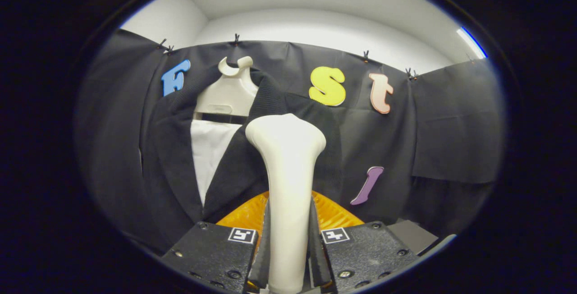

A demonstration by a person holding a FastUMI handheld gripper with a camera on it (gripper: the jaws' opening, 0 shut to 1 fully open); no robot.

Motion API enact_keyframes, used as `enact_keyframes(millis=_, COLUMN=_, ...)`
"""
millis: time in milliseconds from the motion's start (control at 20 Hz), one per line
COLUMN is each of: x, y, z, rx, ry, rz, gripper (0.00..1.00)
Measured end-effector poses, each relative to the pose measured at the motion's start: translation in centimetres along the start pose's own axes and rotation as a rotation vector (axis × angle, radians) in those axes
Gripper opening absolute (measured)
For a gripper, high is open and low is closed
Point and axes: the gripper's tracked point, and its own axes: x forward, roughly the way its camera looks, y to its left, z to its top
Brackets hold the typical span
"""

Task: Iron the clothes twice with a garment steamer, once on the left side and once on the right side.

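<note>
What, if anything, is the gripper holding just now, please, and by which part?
The garment steamer, held by its handle, with the jaws closed on either side.

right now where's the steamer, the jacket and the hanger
steamer [288,181]: gripper view, on its handle, clamped between the tool's [288,258] two fingers
jacket [173,158]: gripper view, on the dark lapel beside the white panel
hanger [227,93]: gripper view, on its pale neck above the collar
</note>
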Motion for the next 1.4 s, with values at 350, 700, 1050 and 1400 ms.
enact_keyframes(millis=350, x=-0.7, y=0.1, z=-4.8, rx=-0.035, ry=0.051, rz=-0.014, gripper=0.40)
enact_keyframes(millis=700, x=-1.7, y=0.8, z=-9.6, rx=-0.042, ry=0.120, rz=-0.012, gripper=0.39)
enact_keyframes(millis=1050, x=-2.7, y=1.1, z=-14.5, rx=-0.047, ry=0.186, rz=-0.020, gripper=0.39)
enact_keyframes(millis=1400, x=-3.5, y=0.6, z=-19.6, rx=-0.047, ry=0.254, rz=-0.039, gripper=0.39)
